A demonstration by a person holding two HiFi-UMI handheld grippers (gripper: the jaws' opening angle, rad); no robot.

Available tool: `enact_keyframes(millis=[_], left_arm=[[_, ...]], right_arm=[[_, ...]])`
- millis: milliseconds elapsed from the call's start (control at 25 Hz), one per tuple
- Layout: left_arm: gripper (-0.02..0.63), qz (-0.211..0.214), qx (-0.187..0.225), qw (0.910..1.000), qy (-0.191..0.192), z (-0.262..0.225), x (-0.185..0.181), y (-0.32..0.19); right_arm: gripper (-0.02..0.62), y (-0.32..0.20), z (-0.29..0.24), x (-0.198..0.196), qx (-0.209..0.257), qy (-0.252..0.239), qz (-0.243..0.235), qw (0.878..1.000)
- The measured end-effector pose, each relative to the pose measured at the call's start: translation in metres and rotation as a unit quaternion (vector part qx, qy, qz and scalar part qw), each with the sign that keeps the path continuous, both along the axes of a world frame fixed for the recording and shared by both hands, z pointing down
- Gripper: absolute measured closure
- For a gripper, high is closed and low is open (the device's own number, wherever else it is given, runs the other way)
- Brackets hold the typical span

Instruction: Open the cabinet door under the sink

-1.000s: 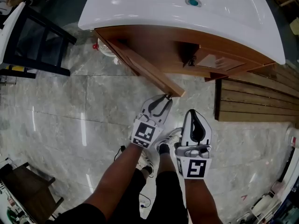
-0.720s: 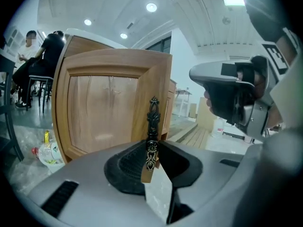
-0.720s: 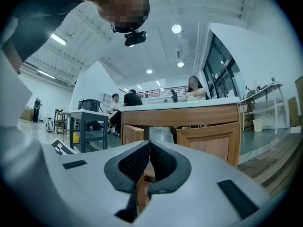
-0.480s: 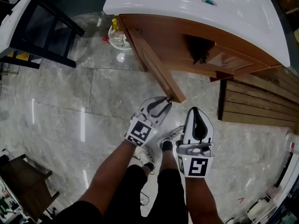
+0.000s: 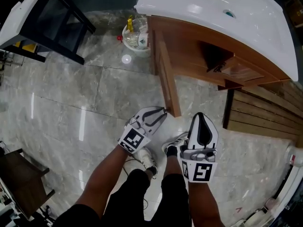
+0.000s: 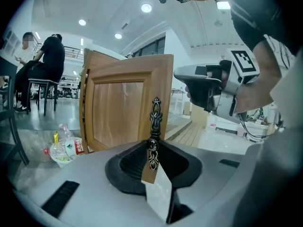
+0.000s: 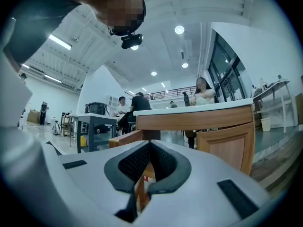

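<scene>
My left hand-held gripper [image 5: 164, 111] pinches the handle [image 6: 155, 126] of the cabinet door [image 5: 166, 77]. The door has swung further out from under the sink [image 5: 213, 13] and now stands wide open. My right hand-held gripper [image 5: 202, 116] is pressed together, empty.

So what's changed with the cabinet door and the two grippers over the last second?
The cabinet door has swung further open and now stands roughly square to the cabinet front. The left gripper, clamped on the door's handle, has followed the door's free edge round. Unchanged: that grip on the handle, and the right gripper, which is shut and empty beside it.
</scene>
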State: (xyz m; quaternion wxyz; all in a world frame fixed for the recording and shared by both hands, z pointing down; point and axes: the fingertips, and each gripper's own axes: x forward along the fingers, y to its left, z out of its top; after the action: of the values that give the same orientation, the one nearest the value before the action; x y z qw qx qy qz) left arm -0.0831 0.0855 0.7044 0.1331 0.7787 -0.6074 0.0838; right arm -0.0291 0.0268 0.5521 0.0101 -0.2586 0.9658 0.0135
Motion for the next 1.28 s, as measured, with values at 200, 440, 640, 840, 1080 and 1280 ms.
enact_keyframes(millis=[200,440,640,840,1080,1280], left_arm=[[0.518,0.004,-0.007,0.9997,-0.024,0.0,-0.015,0.02],[0.528,-0.042,-0.014,0.9986,-0.03,0.002,-0.044,0.042],[0.528,-0.059,-0.03,0.9968,-0.044,0.001,-0.051,0.049],[0.531,-0.112,-0.036,0.9919,-0.047,0.001,-0.067,0.061],[0.531,-0.141,-0.036,0.9875,-0.059,-0.001,-0.073,0.066],[0.531,-0.188,-0.027,0.9792,-0.07,-0.014,-0.08,0.079]], right_arm=[[0.571,0.009,-0.001,-0.014,-0.002,0.0,-0.009,1.0],[0.571,0.016,-0.005,-0.023,0.001,0.006,-0.012,1.0],[0.571,0.022,-0.01,-0.025,0.002,0.014,-0.018,1.0],[0.571,0.025,-0.011,-0.023,0.001,0.025,-0.015,1.0],[0.571,0.023,0.001,-0.013,-0.01,0.03,-0.009,0.999],[0.571,0.023,-0.001,-0.014,-0.014,0.026,-0.019,0.999]])
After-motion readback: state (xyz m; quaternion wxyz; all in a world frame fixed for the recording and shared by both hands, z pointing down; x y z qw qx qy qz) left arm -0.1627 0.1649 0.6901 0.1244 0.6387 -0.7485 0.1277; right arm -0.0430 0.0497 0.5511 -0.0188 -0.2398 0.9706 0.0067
